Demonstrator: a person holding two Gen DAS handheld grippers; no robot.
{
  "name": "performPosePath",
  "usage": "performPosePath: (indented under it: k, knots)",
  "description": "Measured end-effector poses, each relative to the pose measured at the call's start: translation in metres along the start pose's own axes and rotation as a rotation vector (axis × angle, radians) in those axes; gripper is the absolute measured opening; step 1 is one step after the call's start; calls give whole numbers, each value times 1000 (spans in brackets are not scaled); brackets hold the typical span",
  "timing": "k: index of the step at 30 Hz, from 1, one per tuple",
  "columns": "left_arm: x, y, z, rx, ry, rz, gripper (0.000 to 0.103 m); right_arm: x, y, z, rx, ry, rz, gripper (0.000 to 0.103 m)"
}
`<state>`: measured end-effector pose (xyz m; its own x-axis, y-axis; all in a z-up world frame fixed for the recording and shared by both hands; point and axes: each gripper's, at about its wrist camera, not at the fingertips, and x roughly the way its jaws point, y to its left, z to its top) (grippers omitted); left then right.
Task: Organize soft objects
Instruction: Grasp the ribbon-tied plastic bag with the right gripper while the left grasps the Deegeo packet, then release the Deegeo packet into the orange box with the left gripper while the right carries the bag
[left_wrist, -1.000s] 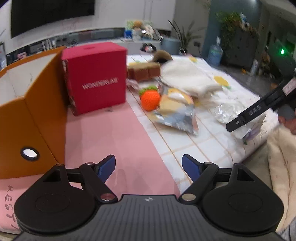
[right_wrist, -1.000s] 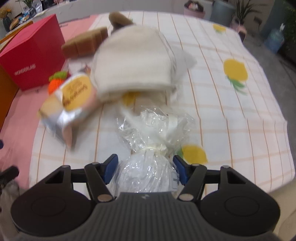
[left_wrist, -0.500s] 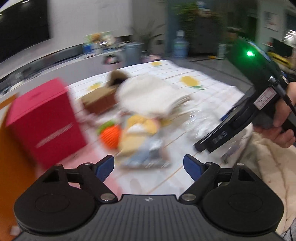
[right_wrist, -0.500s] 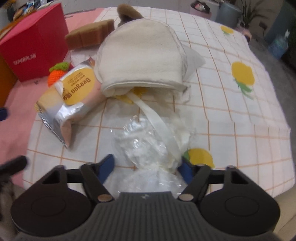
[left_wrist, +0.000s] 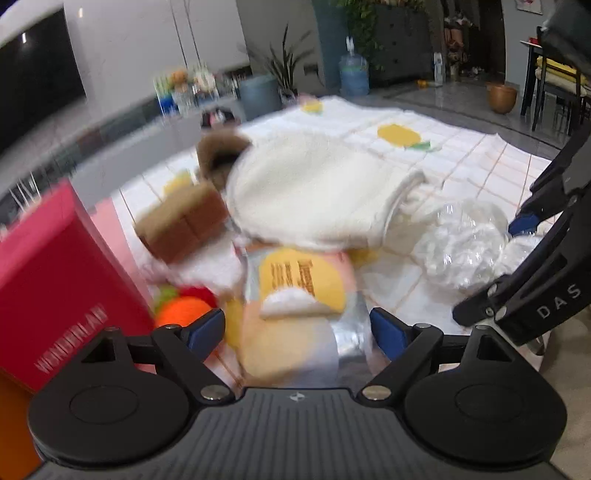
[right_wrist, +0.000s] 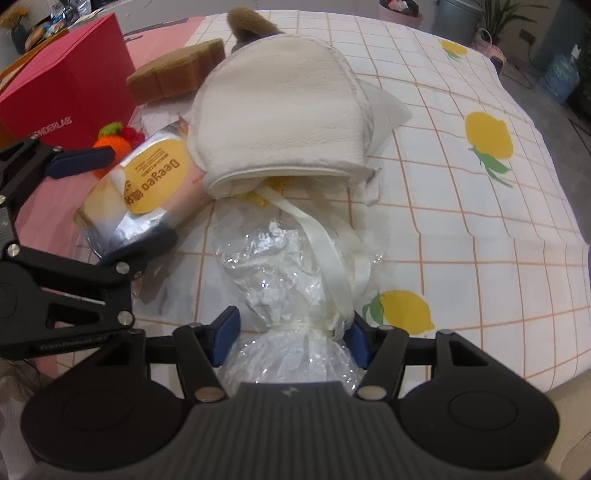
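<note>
My left gripper (left_wrist: 295, 325) hovers low over a silver snack bag with a yellow label (left_wrist: 295, 280); its jaws are opening wide, and the bag lies between them untouched. The right wrist view shows the same gripper (right_wrist: 114, 199) straddling the snack bag (right_wrist: 147, 184). My right gripper (right_wrist: 291, 332) is closing on a clear plastic bag of white stuffing (right_wrist: 280, 258), tied with a cream ribbon, and the pads (right_wrist: 225, 332) press its sides. Behind lie a cream fleece piece (right_wrist: 280, 110), a brown plush block (right_wrist: 177, 70) and an orange knitted toy (right_wrist: 110, 142).
A red box (left_wrist: 55, 280) stands left of the pile, with an orange bin (left_wrist: 14, 424) at the lower left corner. The lemon-print tablecloth (right_wrist: 480, 221) stretches bare to the right. A brown furry piece (right_wrist: 251, 22) peeks from behind the fleece. The table's edge runs along the front.
The left gripper swung right, from the orange bin and red box over to the snack bag, and its jaws widened. The right jaws narrowed around the plastic bag.
</note>
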<state>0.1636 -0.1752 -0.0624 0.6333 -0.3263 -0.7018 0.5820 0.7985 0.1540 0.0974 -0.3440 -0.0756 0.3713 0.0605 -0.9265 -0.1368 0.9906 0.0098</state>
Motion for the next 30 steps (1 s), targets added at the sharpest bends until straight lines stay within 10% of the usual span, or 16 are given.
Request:
performPosePath:
  k: [11, 24, 30]
  knots:
    - [-16, 7, -21, -96, -25, -30, 77, -1, 0, -2, -6, -9, 1, 61]
    - [-50, -10, -48, 117, -71, 62, 99, -3, 8, -3, -26, -7, -2, 61]
    - [-31, -4, -35, 45, -20, 41, 99, -3, 6, -3, -27, -8, 8, 62]
